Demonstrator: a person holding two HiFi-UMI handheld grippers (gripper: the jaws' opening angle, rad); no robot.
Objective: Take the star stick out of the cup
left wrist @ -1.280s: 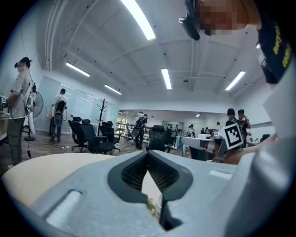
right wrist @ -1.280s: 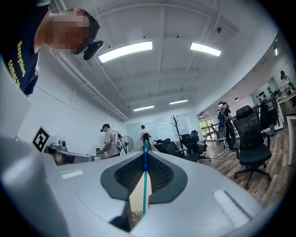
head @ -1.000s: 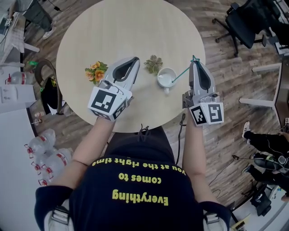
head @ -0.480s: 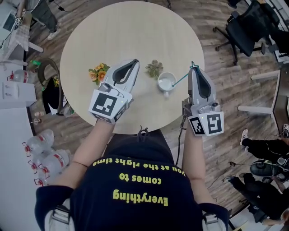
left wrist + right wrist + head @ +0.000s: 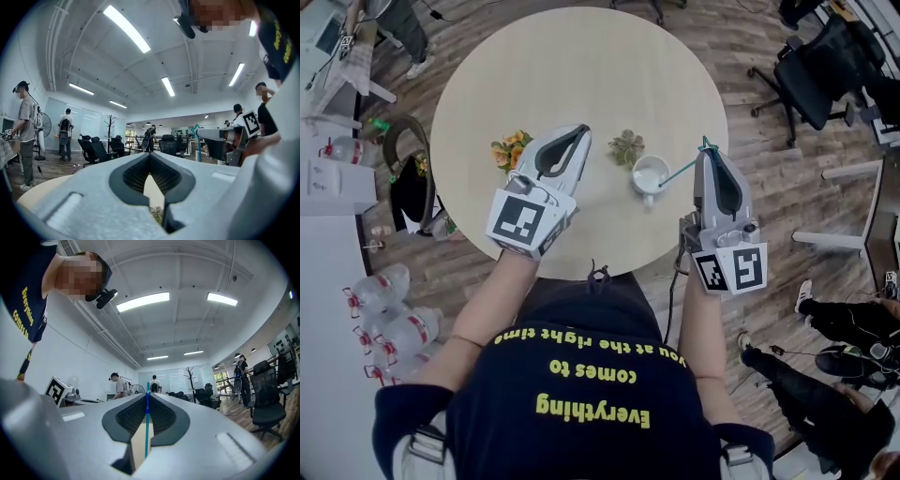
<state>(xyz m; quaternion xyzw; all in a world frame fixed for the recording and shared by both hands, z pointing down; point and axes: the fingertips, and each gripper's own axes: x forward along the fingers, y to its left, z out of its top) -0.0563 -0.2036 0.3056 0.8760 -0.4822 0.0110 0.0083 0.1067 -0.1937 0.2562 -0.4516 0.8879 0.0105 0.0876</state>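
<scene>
Stick pinched in right gripper, foot at the cup

Round worktop (image 5: pixel 581 66) carries everything. The left gripper (image 5: pixel 584 129) hovers over it, jaws fully together and empty. The right gripper (image 5: pixel 706 150) is clamped on the teal star stick (image 5: pixel 680 167). A white cup (image 5: pixel 649 175) sits at the right gripper's 8 o'clock. Orange flowers (image 5: pixel 510 150) lie at the cup's 9 o'clock, a green sprig (image 5: pixel 626 144) at its 11 o'clock. Gripped just under the star, the stick slants down, its lower end at the cup's mouth.

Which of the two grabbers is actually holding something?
The right gripper: its jaws pinch the star stick, which runs down to the cup. The left gripper is shut on nothing.
</scene>
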